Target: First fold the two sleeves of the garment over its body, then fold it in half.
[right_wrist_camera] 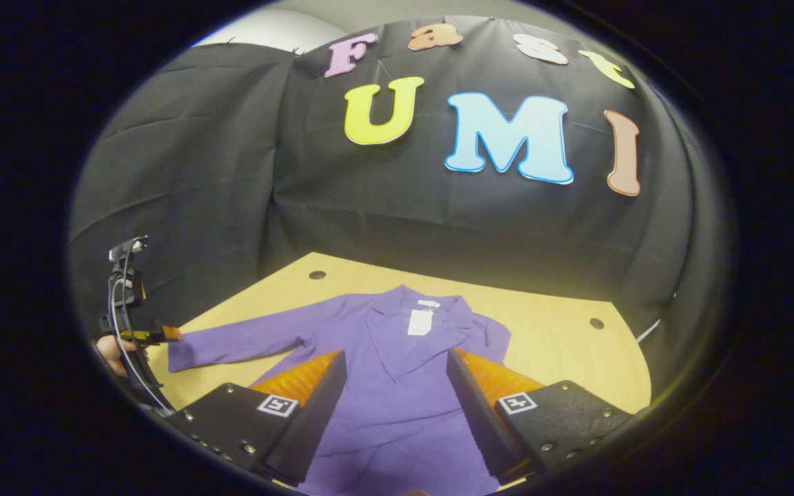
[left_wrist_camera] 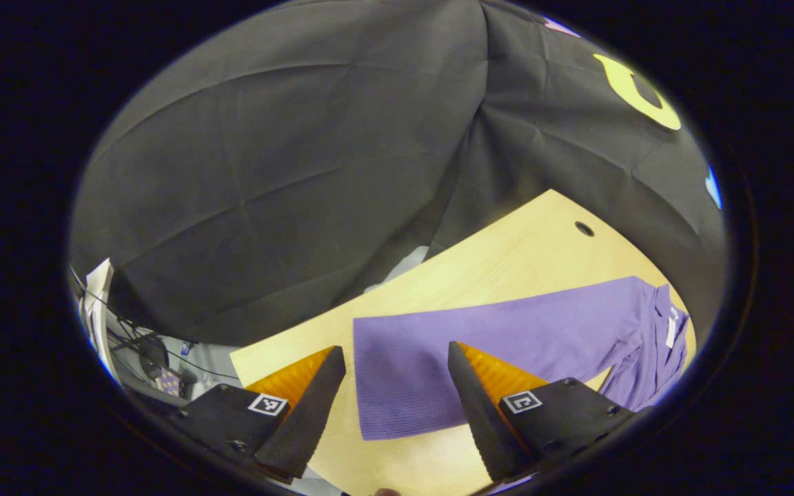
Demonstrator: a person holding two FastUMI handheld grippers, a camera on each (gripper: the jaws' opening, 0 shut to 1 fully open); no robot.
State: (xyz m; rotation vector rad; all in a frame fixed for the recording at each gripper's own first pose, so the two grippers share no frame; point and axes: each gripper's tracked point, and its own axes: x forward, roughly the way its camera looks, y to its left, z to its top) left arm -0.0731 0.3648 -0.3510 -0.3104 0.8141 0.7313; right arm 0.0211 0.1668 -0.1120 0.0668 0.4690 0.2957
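On the wooden table (right_wrist_camera: pixel 562 358) the purple garment (right_wrist_camera: pixel 397 372) lies flat, its sleeve (left_wrist_camera: pixel 507 331) outstretched before the wide-open left gripper (left_wrist_camera: pixel 397 393); the right gripper (right_wrist_camera: pixel 397 399), equally spread, hovers over the body; a shallow pinch could drag the cloth.

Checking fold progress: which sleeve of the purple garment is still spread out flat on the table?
The sleeve stretched toward the left gripper; the other sleeve lies bunched against the body.
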